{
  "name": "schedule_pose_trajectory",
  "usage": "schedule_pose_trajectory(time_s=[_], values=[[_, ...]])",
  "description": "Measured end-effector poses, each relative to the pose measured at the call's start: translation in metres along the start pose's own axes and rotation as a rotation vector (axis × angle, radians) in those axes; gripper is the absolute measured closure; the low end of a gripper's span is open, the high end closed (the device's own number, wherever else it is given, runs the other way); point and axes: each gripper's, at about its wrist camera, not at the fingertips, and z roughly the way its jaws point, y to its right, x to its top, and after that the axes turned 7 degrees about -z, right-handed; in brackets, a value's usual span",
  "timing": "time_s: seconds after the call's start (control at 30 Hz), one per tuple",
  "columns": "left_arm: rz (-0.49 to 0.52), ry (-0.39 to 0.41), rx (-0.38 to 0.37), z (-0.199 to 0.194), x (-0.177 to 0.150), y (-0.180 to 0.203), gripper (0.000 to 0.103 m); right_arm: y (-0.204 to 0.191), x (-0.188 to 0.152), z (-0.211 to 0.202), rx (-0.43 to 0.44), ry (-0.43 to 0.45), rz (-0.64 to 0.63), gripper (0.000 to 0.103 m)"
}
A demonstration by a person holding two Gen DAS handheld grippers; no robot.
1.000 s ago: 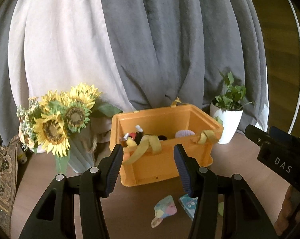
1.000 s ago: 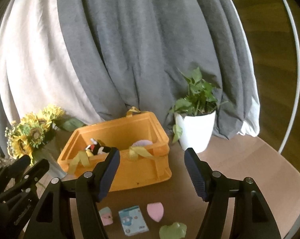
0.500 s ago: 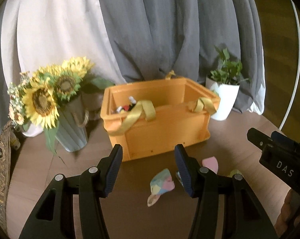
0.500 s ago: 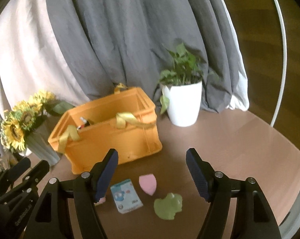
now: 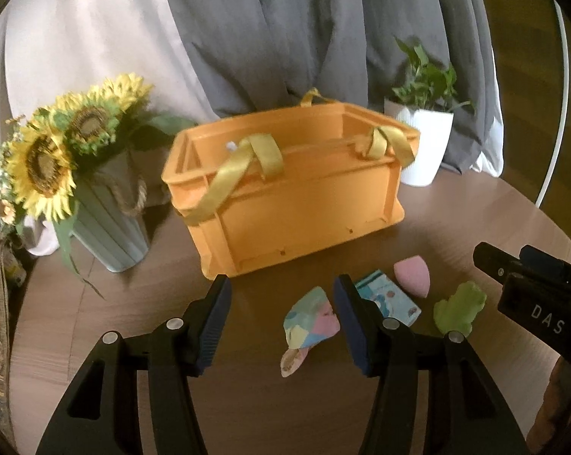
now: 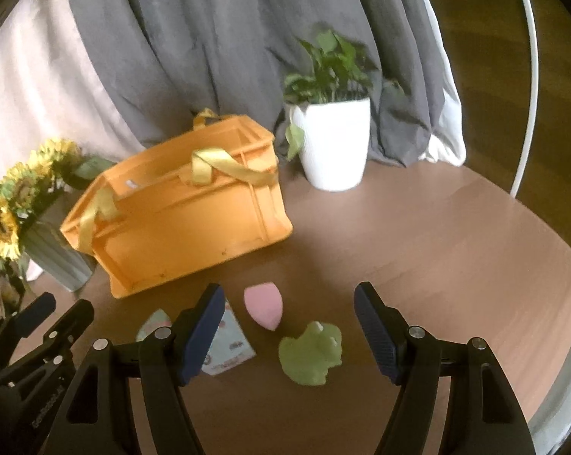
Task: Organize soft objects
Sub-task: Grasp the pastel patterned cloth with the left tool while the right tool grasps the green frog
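An orange crate (image 5: 304, 204) with yellow ribbon handles stands on the round wooden table; it also shows in the right wrist view (image 6: 183, 220). In front of it lie a pastel patchwork cloth (image 5: 310, 322), a blue-white packet (image 5: 389, 297), a pink teardrop sponge (image 5: 412, 278) and a green frog-shaped soft toy (image 5: 457, 309). In the right wrist view the sponge (image 6: 264, 305), the frog (image 6: 312, 352) and the packet (image 6: 228, 345) lie between and below the fingers. My left gripper (image 5: 281, 322) is open and empty above the cloth. My right gripper (image 6: 289, 335) is open and empty above the frog.
A vase of sunflowers (image 5: 58, 159) stands left of the crate. A white pot with a green plant (image 6: 334, 144) stands to its right. Grey and white curtains hang behind. The table edge (image 6: 565, 341) curves close on the right.
Both grippers have dropped lower and tilted down toward the table. The soft items now sit nearer the fingers, and the crate's inside is no longer visible.
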Motion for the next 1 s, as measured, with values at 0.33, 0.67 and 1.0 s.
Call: schedule_pose_trajectory(time_s=[0.33,0.67,1.0], values=[[0.018,-0.086,-0.013,0.031,-0.017,0.005,0.048,0.007,-0.02,0.026,-0.001,-0.08,0.059,0.031],[0.014,-0.143,-0.032,0.056,-0.028,0.008,0.048,0.016,-0.035,0.047,-0.012,-0.137,0.117,0.031],[-0.01,-0.197,-0.062,0.081,-0.033,0.009,0.048,0.016,-0.039,0.062,-0.03,-0.18,0.105,0.032]])
